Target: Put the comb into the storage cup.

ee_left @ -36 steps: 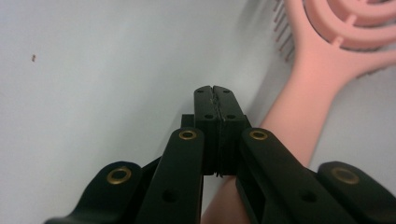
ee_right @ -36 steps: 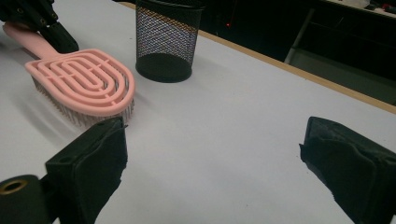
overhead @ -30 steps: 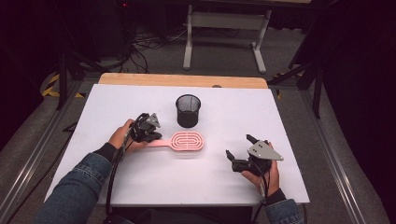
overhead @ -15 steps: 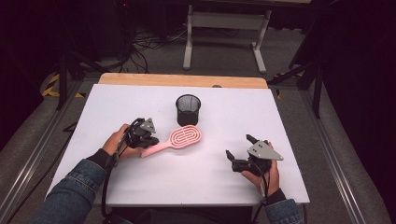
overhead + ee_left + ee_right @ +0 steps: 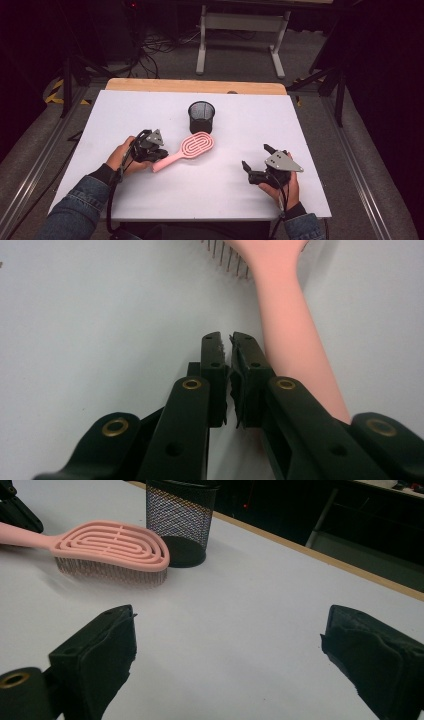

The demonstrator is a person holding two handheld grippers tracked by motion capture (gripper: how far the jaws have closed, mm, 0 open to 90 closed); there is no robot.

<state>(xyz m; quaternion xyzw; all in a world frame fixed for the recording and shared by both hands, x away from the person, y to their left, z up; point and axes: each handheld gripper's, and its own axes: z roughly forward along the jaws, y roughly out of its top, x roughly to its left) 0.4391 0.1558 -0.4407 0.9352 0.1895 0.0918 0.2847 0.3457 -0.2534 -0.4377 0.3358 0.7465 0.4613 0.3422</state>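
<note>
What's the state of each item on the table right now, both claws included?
Left claw: shut, empty, beside the handle of the pink hairbrush.
Right claw: open, empty, apart from everything.
Pink hairbrush: lying bristles down on the table, ungripped.
Black mesh cup: upright, nothing seen inside.

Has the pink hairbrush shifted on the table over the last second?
Yes. The pink hairbrush has swung: its head now lies nearer the black mesh cup, and its handle slants down toward the left gripper, whose shut jaws lie beside the handle.
</note>
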